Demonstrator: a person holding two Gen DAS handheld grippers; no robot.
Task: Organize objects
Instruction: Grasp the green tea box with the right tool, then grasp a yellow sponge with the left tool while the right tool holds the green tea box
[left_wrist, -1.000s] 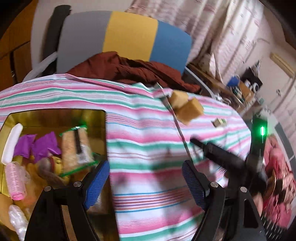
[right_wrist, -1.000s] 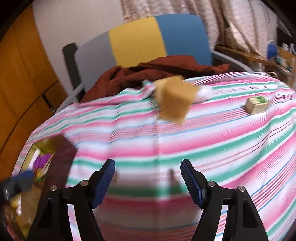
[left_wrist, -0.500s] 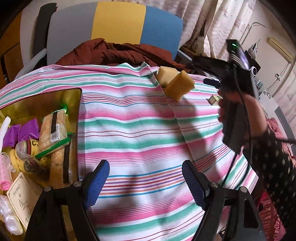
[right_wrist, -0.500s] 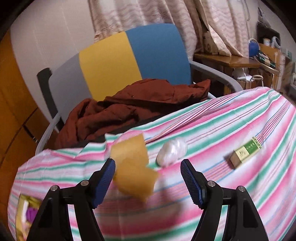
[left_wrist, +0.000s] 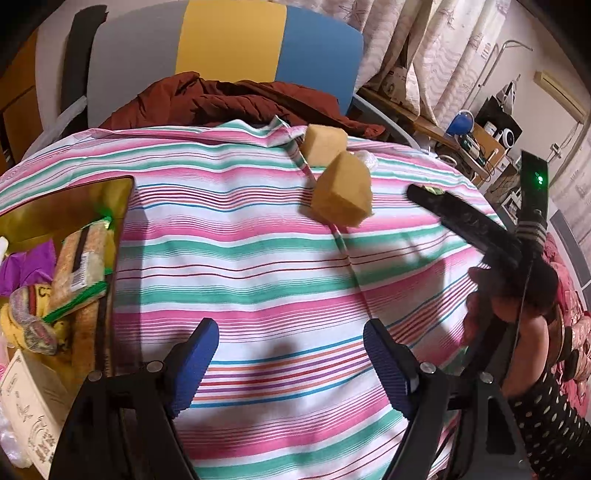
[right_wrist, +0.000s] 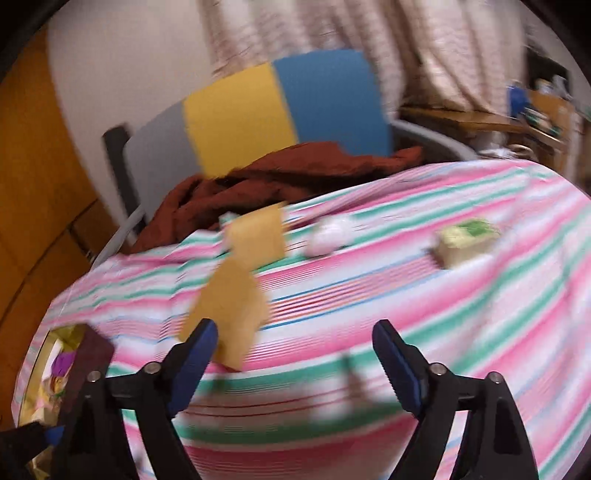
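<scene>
Two yellow sponge blocks lie on the striped tablecloth (left_wrist: 258, 258), the near one (left_wrist: 343, 195) in front of the far one (left_wrist: 325, 146). My left gripper (left_wrist: 291, 350) hangs open over bare cloth, well short of them. My right gripper (right_wrist: 293, 336) is empty, its jaws opening. In its blurred view the near sponge (right_wrist: 229, 306) sits just beyond its left fingertip and the far sponge (right_wrist: 258, 236) behind it. A white crumpled lump (right_wrist: 328, 236) and a small green-and-cream box (right_wrist: 465, 240) lie further right.
A gold box (left_wrist: 74, 199) at the left holds a snack packet (left_wrist: 79, 258), purple wrappers and other small items. A chair with a brown garment (left_wrist: 229, 99) stands behind the table. A hand in a dotted sleeve (left_wrist: 546, 424) holds the right gripper at the table's right edge.
The right gripper came down from above the far sponges to low at the table's right, and its jaws widened. Its view swung, so the near sponge now lies by its left finger. The left gripper edged forward.
</scene>
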